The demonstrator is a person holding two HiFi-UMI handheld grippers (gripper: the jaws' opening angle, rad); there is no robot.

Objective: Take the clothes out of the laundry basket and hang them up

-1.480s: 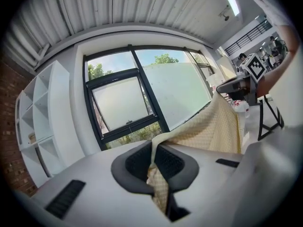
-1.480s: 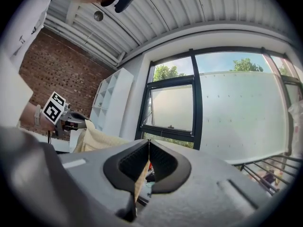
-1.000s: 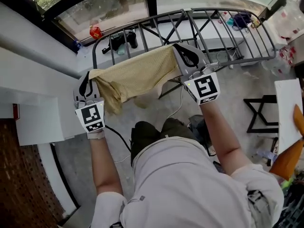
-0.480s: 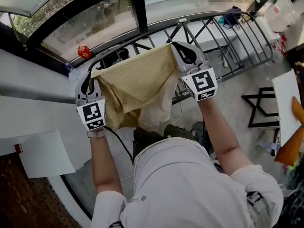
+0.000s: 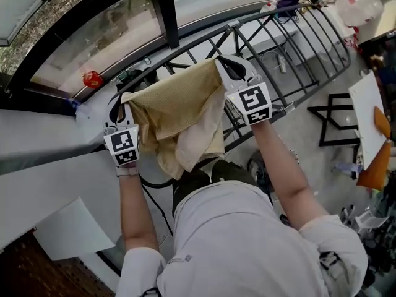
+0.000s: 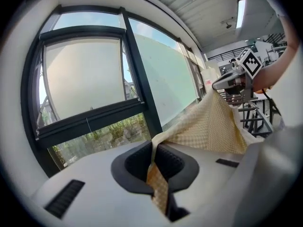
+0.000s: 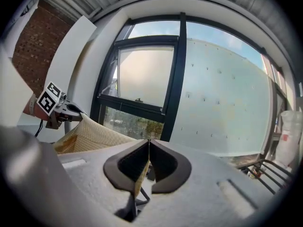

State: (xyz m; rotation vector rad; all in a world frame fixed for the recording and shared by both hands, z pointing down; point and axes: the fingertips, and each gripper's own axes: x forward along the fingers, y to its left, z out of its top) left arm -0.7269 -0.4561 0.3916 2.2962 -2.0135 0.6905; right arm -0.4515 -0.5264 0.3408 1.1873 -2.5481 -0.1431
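Observation:
A tan mesh garment (image 5: pixel 176 107) is stretched between my two grippers above the dark metal drying rack (image 5: pixel 291 39). My left gripper (image 5: pixel 116 107) is shut on the cloth's left corner; the left gripper view shows the fabric (image 6: pixel 208 126) pinched between the jaws (image 6: pixel 155 167). My right gripper (image 5: pixel 226 67) is shut on the right corner, with a strip of the cloth (image 7: pixel 92 136) running out of its closed jaws (image 7: pixel 147 162). The cloth's lower part hangs folded in front of the person's knees. No laundry basket is in view.
The rack's bars (image 5: pixel 247 48) stand under and beyond the cloth, next to a large dark-framed window (image 5: pixel 158 11). A red object (image 5: pixel 93 79) lies on the ledge. A black folding stand (image 5: pixel 334 125) is on the floor at right, with white boards (image 5: pixel 365 113) nearby.
Both grippers have carried the spread cloth forward over the rack toward the window. The cloth's lower part now hangs down longer. Both stay shut on it.

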